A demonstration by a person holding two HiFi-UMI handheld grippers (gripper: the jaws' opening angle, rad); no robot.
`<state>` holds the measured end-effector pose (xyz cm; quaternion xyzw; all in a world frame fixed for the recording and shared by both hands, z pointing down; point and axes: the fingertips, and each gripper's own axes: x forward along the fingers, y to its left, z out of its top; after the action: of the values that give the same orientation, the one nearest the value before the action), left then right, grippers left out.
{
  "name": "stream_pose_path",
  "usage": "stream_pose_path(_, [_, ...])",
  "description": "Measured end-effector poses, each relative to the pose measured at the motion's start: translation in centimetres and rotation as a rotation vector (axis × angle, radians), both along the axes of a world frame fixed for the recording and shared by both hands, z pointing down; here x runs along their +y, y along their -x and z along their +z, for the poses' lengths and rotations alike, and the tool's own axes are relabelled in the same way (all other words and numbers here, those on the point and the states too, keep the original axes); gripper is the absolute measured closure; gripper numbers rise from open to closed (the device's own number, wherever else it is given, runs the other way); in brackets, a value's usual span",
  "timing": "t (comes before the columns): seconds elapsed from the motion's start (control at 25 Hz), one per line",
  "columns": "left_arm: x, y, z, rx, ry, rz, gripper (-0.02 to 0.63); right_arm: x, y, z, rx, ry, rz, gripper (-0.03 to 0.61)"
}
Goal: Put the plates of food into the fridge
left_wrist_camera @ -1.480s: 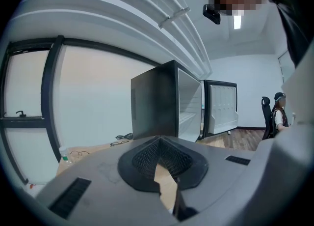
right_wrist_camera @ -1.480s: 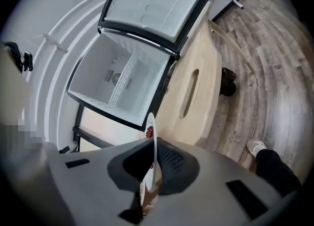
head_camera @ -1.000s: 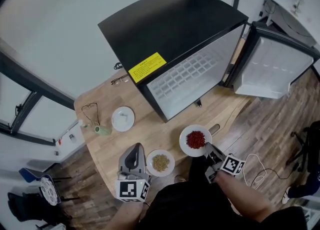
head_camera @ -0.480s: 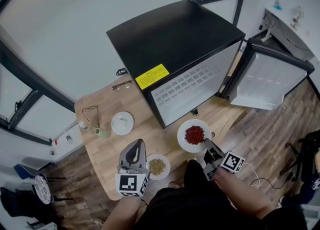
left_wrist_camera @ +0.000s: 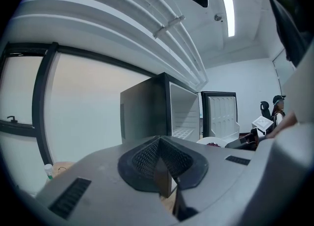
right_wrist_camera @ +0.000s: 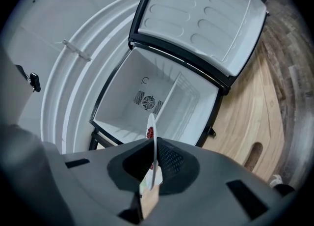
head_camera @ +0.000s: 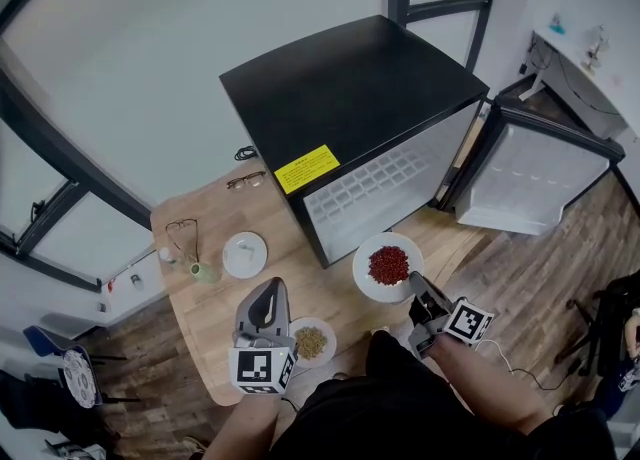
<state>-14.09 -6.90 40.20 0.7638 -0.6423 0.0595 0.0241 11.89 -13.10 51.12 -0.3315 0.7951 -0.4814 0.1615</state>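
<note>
Plate of red food (head_camera: 388,266) is pinched at its near rim by the right gripper (head_camera: 416,286). In the right gripper view the plate (right_wrist_camera: 152,131) is seen edge-on between the pads, which are clamped tight on it. The plate is held just in front of the open fridge (head_camera: 350,98), not yet inside; the white compartment (right_wrist_camera: 147,92) with its rear fan grille is seen straight ahead, and the door (head_camera: 540,173) is swung wide to the right. Left gripper (head_camera: 268,293) is pressed together with nothing between the pads (left_wrist_camera: 159,171) and is held over the wooden table (head_camera: 220,323), just beside a second plate with greenish-brown food (head_camera: 311,341) that rests on the table. A smaller empty white plate (head_camera: 244,253), a green bottle (head_camera: 205,271) and a pair of glasses (head_camera: 245,180) are left further back on the table. A yellow label (head_camera: 307,168) is stuck on the fridge top; its print is too small to be read. Only black-and-white square markers are carried on the gripper cubes (head_camera: 467,321), no readable text.
</note>
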Motion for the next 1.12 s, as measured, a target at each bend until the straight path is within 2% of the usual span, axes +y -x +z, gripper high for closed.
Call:
stream_pose_path(0.28, [-0.7, 0.4, -1.1, -0.005, -0.022, -0.034, 0.611, -1.8, 0.2, -2.0, -0.003, -0.028, -0.011, 0.546])
stream_pose_path(0.52, [-2.0, 0.7, -1.1, -0.001, -0.031, -0.061, 0.611, -3.5, 1.6, -3.4, -0.015, -0.039, -0.059, 0.546])
stream_pose_path(0.72, [-2.9, 0.8, -2.4, -0.034, -0.086, -0.084, 0.611, -5.6, 2.4, -4.6, -0.023, -0.072, -0.100, 0.546])
stream_pose_path(1.12, [-4.9, 2.7, -2.8, -0.061, -0.065, -0.157, 0.611, -10.7, 5.5, -5.6, -0.038, -0.044, -0.163, 0.546])
